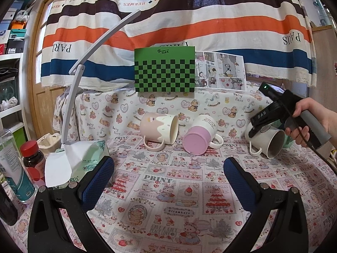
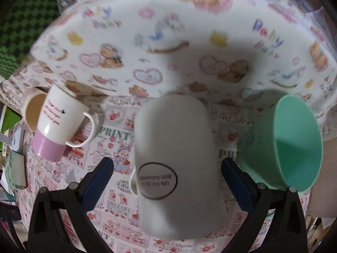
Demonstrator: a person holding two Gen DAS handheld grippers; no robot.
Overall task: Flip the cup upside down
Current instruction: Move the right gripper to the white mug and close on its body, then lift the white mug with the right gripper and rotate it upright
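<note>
Between the right gripper's (image 2: 167, 166) parted jaws, the white cup (image 2: 177, 164) lies sideways, seemingly empty.

Left wrist view sits low and back, facing the table's rear drape, taking in the whole row of cups; right wrist view looks steeply down, very close over the white cup (image 2: 179, 164), both sharing it (image 1: 265, 141) and the pink-base mug (image 1: 199, 138)

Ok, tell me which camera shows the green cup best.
The right wrist view: the green cup lies on its side there, large, with its open mouth and inside in plain sight beside the white mug. The left wrist view shows only a sliver of it, behind the white mug and the right gripper.
</note>
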